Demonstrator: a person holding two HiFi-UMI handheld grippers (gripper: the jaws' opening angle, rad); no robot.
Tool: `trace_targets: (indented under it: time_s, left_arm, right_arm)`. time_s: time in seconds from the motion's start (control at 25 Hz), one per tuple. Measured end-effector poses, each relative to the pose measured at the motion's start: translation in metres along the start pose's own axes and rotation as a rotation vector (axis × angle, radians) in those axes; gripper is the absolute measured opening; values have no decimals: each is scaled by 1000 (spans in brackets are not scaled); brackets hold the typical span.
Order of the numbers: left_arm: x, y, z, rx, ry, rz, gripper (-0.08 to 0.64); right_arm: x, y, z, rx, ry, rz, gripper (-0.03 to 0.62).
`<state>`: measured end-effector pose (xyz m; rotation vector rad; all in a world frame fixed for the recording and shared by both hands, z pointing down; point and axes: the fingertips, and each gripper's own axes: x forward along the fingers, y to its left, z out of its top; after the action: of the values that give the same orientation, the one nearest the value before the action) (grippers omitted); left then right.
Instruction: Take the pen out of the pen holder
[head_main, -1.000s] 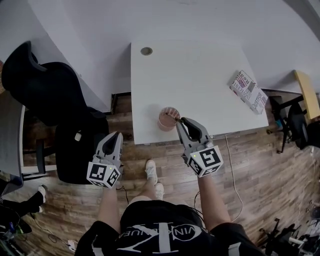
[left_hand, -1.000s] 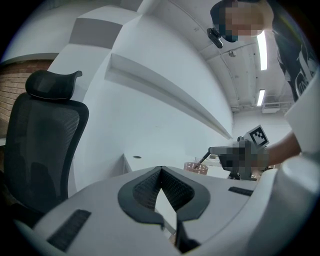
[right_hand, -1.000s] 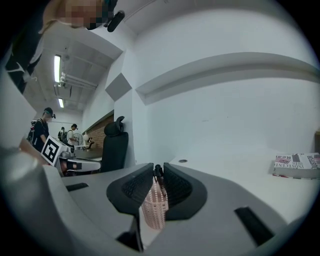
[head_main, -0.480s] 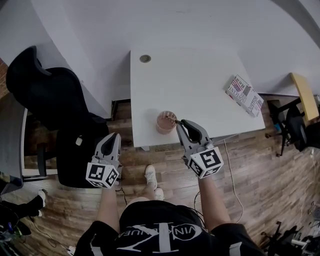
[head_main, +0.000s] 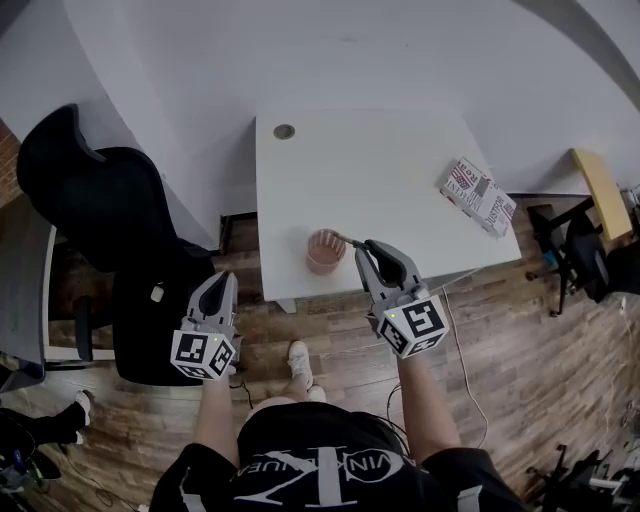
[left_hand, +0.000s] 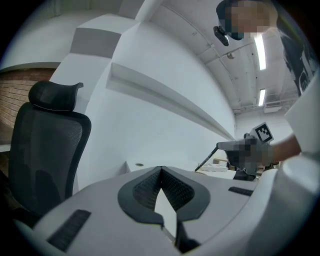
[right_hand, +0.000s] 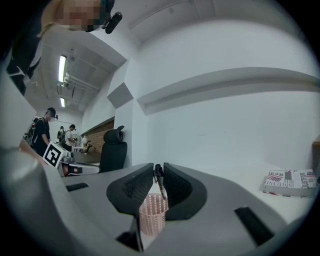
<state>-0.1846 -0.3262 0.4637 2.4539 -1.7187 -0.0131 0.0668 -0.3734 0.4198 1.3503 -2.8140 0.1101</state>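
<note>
A pink mesh pen holder (head_main: 325, 250) stands near the front edge of the white desk (head_main: 380, 170). My right gripper (head_main: 362, 246) is level just to its right and shut on the top of a dark pen (head_main: 345, 240). In the right gripper view the pen (right_hand: 159, 181) slants down from the jaws into the pen holder (right_hand: 152, 214), with its lower end still inside the rim. My left gripper (head_main: 224, 281) hangs left of the desk over the floor, with its tips together and nothing in them. In the left gripper view the pen (left_hand: 206, 161) juts from the right gripper.
A black office chair (head_main: 100, 200) stands left of the desk, close to my left gripper. A printed magazine (head_main: 475, 195) lies at the desk's right end and a round cable hole (head_main: 284, 131) is at the far left corner. A yellow table (head_main: 600, 190) is at the right.
My right gripper has risen a little with the pen, drawing it further up out of the holder. My left gripper has stayed where it was.
</note>
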Motion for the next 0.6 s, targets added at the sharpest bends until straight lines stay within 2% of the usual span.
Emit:
trace_targets:
  time_s: [0.6]
  left_arm:
    - [-7, -4, 10, 13, -22, 7, 12]
  right_arm:
    - [-20, -18, 5, -6, 12, -69, 66]
